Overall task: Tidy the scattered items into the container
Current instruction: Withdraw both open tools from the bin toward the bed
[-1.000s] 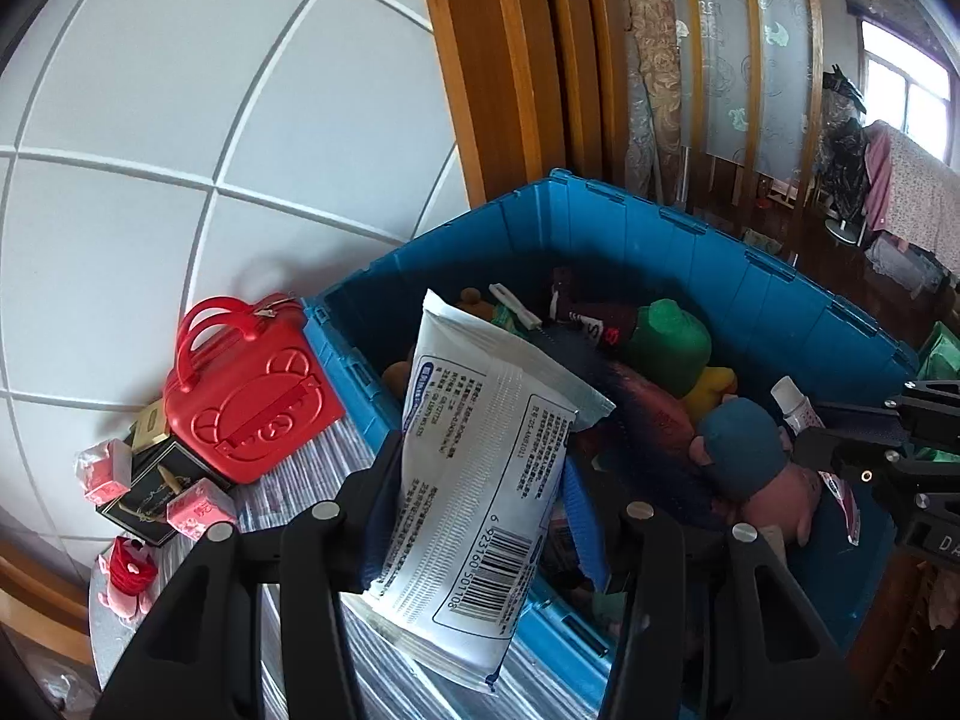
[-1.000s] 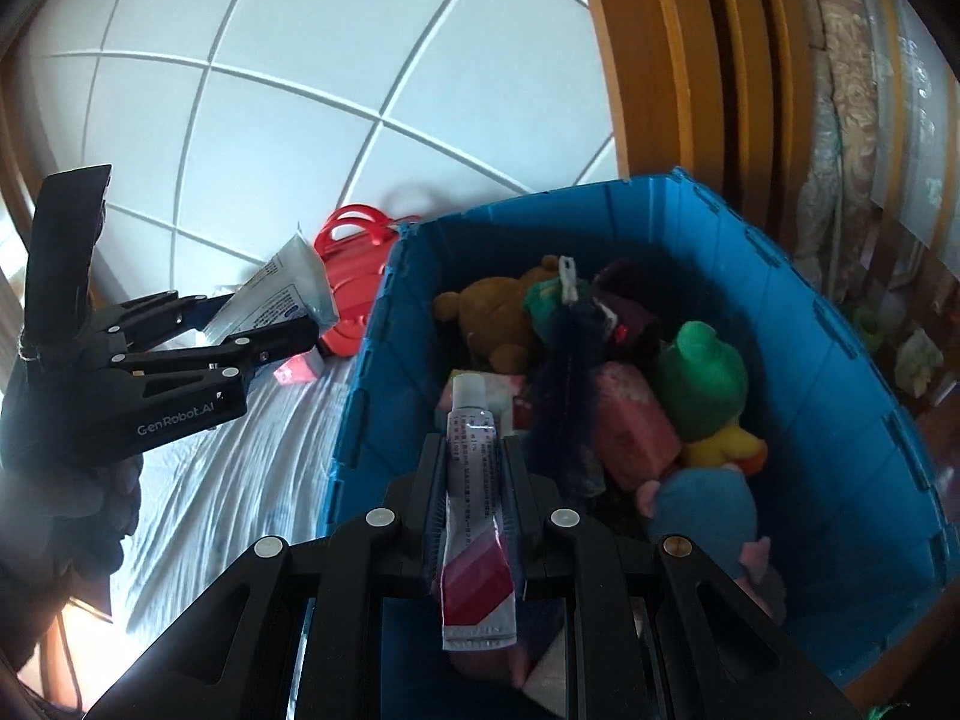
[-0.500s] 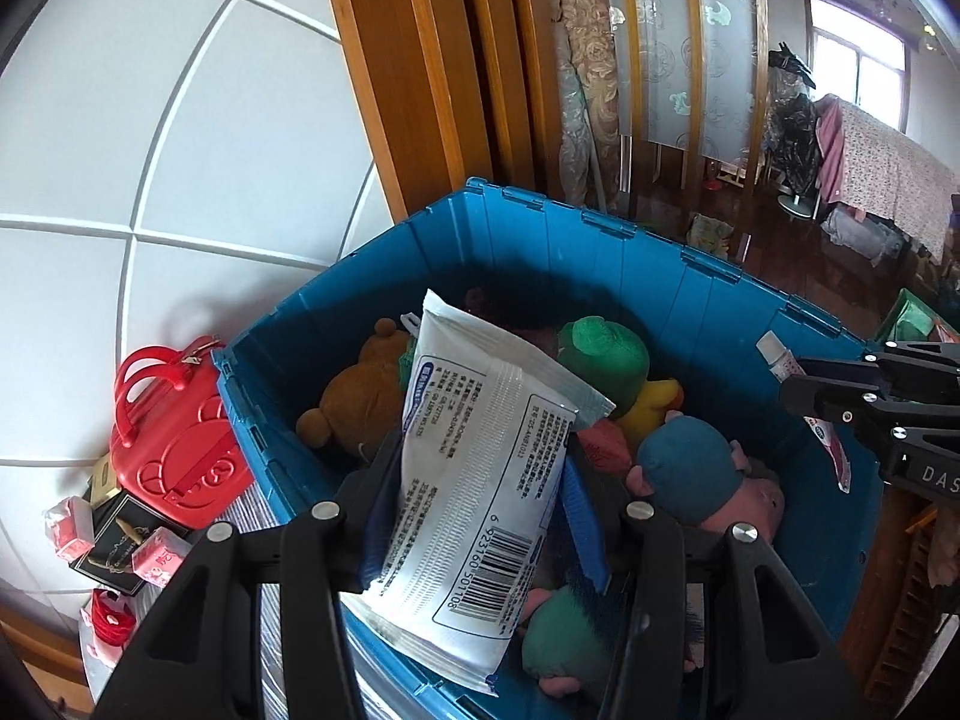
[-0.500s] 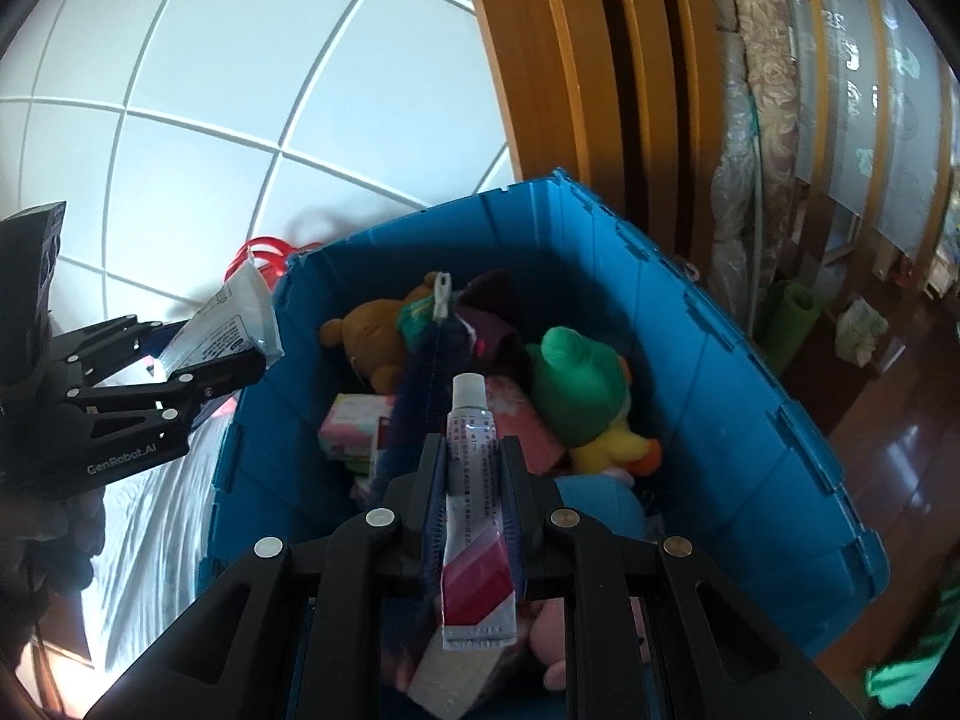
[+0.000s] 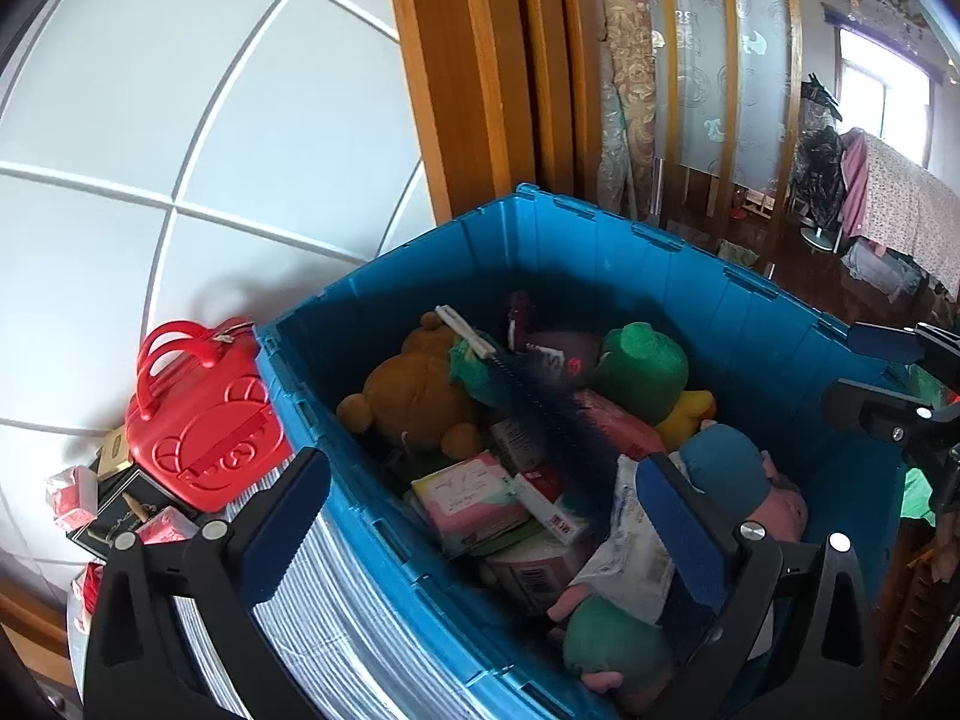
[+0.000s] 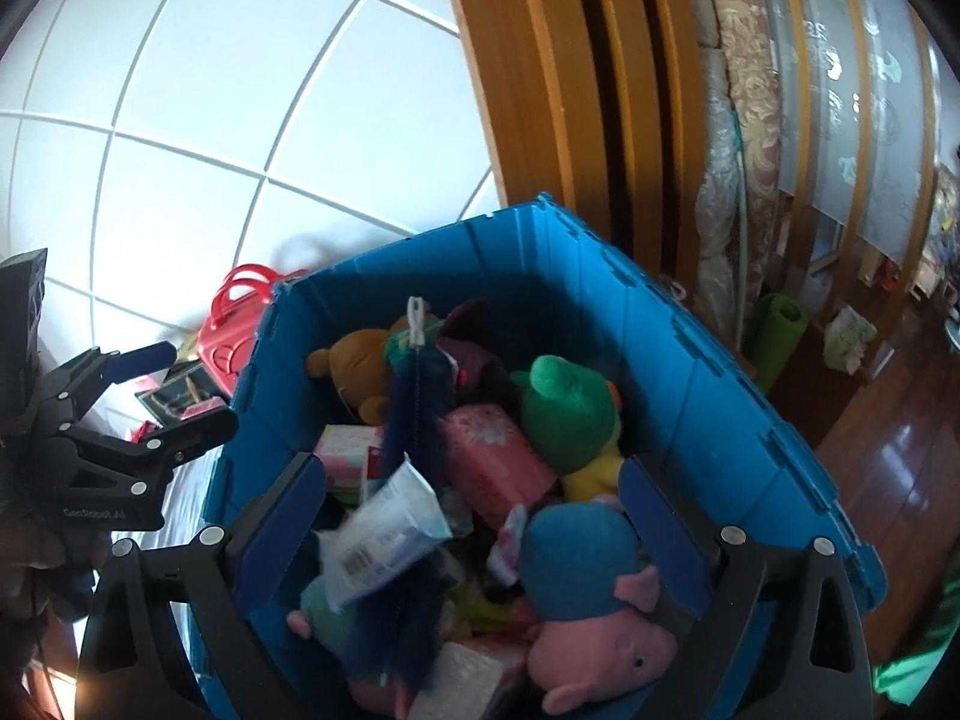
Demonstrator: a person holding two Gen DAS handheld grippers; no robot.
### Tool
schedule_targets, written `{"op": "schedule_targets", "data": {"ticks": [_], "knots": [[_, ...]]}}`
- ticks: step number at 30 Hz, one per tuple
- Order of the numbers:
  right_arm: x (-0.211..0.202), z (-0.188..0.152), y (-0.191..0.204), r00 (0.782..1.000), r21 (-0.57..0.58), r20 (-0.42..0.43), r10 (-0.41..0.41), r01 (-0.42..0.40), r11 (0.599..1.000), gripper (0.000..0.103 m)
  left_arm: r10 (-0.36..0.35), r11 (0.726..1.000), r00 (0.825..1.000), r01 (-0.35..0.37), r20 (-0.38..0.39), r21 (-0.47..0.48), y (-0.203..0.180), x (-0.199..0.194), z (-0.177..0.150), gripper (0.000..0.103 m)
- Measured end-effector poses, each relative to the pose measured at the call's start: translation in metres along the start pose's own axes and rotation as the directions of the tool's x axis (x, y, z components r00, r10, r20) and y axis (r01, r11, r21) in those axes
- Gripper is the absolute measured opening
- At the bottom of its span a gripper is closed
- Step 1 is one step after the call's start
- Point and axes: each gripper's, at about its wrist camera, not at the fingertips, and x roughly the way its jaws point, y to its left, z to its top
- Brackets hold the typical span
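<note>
Both grippers hang over the blue bin (image 5: pixel 600 252) so that whatever I let go lands inside rather than on the striped cloth (image 5: pixel 312 594) beside it. My left gripper (image 5: pixel 480 534) is opening, jaws wide with nothing pressed between them; the white pouch (image 5: pixel 630 564) lies in the bin on the toys, by the right finger. My right gripper (image 6: pixel 474 540) is also opening and holds nothing; the same pouch (image 6: pixel 384 534) shows blurred, apparently mid-drop, with a small tube (image 6: pixel 510 540) beside it. Outside the bin, against the wall: red toy case (image 5: pixel 204 420), small red packets (image 5: pixel 72 492), dark box (image 5: pixel 114 516). I judge those next.
</note>
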Motion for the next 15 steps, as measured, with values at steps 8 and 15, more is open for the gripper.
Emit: {"op": "schedule_targets", "data": {"ticks": [8, 15], "knots": [[0.006, 0.005, 0.064, 0.999, -0.071, 0.015, 0.04, -0.039, 0.997, 0.101, 0.063, 0.993, 0.998, -0.063, 0.002, -0.102, 0.077, -0.027, -0.04, 0.103], [0.019, -0.006, 0.156, 0.996, -0.144, 0.005, 0.088, -0.086, 0.986, 0.102, 0.127, 0.978, 0.992, -0.129, -0.019, -0.164, 0.162, -0.06, -0.098, 0.103]]}}
